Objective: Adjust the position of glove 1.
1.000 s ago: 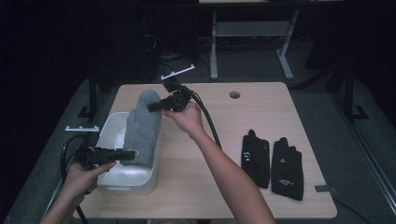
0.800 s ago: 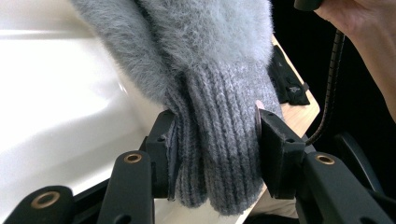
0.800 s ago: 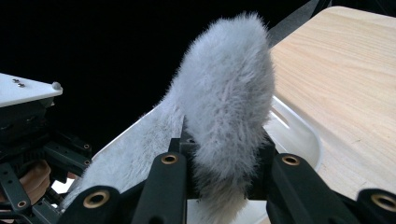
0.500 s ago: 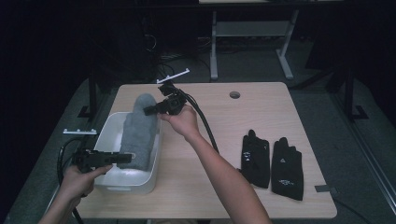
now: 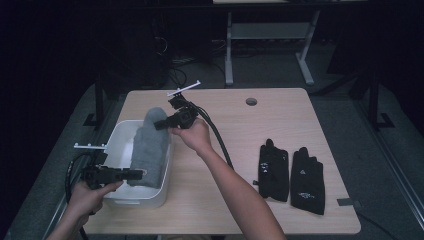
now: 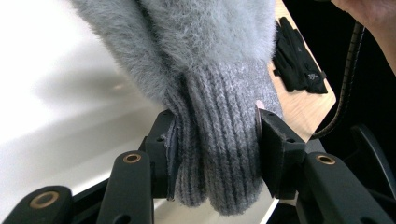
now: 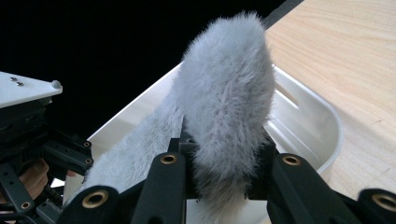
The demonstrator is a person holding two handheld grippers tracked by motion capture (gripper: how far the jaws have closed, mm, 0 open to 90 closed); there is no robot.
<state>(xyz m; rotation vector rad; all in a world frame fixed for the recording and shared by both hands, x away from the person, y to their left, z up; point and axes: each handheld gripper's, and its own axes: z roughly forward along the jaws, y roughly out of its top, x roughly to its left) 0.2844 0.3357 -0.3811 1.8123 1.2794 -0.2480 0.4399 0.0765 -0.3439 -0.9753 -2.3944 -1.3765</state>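
A fluffy grey mitten [image 5: 150,145] hangs stretched over the white tub [image 5: 116,142] at the table's left. My left gripper [image 5: 136,174] is shut on its ribbed cuff [image 6: 219,140] at the tub's near end; the pads [image 6: 273,140] press the knit from both sides. My right gripper [image 5: 161,125] is shut on the mitten's furry tip [image 7: 224,107], holding it up above the tub's far right rim [image 7: 322,116]. The left gripper [image 7: 42,158] also appears at the far left of the right gripper view.
Two black gloves [image 5: 292,172] lie side by side on the wooden table [image 5: 240,125] at the right; they also appear as the black gloves [image 6: 299,56] in the left gripper view. A cable hole [image 5: 251,101] sits near the far edge. My right gripper's cable [image 5: 220,140] trails across the table.
My right gripper has sunk a little with the mitten's tip, toward the tub. The left gripper has kept still on the cuff.
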